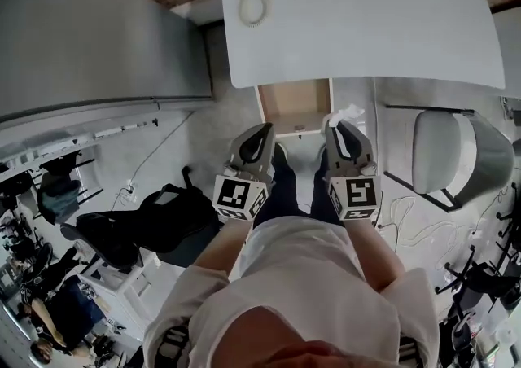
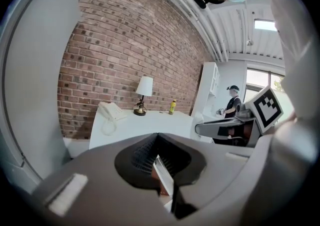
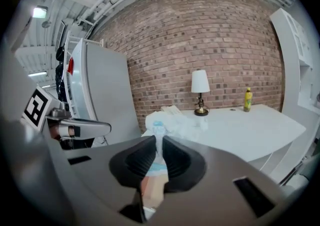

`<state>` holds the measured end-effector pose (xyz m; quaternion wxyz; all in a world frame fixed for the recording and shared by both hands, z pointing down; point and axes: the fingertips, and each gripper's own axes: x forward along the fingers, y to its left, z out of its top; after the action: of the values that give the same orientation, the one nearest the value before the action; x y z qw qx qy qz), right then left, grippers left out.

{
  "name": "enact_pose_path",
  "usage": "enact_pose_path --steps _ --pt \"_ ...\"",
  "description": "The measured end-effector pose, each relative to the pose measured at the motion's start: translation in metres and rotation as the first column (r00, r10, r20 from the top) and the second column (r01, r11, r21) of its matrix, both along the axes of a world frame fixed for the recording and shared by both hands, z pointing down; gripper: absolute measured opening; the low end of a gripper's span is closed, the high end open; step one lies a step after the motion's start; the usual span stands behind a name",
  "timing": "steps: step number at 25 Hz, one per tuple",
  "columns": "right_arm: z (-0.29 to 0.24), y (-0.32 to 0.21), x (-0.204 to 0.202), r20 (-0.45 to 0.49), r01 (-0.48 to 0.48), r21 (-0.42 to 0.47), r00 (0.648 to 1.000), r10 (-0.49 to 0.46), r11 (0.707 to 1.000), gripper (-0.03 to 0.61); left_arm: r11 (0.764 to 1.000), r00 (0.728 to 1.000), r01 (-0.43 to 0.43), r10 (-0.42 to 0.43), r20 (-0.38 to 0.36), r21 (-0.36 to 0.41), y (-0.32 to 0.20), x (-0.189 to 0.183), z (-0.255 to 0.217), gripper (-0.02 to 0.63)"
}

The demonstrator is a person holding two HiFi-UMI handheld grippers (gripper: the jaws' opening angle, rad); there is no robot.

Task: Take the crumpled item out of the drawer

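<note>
A crumpled white wrapper with blue print [image 3: 161,126] is pinched between the jaws of the right gripper [image 3: 159,144], held clear of the open light-wood drawer [image 1: 295,104] under the white desk [image 1: 366,24]. Alongside it, the left gripper [image 2: 158,156] is closed and empty.

Crumpled item [image 3: 175,125]: thin, see-thru plastic. Drawer [image 1: 293,102] int: bare wood. Desk [image 1: 366,24]: smooth matt. Wall [image 3: 200,35]: rough brick.

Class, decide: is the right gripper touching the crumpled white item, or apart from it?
Touching. The right gripper view shows the right gripper with jaws closed on the crumpled white item, which bunches out beyond their tips.
</note>
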<state>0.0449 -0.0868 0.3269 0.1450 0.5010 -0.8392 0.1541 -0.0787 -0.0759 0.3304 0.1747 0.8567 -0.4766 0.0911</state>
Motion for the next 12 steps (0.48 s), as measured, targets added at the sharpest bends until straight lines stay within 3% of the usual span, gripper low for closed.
enact_pose_path --steps 8,12 --pt "-0.082 -0.008 0.004 0.015 0.001 0.132 1.0 -0.003 0.991 0.043 0.994 1.0 0.0 0.001 -0.008 0.112 -0.01 0.002 -0.076 0.008" --pt "-0.127 -0.021 0.0 0.029 0.007 0.213 1.0 -0.013 0.977 0.044 0.976 1.0 0.018 -0.018 -0.002 0.216 -0.022 -0.009 -0.123 0.008"
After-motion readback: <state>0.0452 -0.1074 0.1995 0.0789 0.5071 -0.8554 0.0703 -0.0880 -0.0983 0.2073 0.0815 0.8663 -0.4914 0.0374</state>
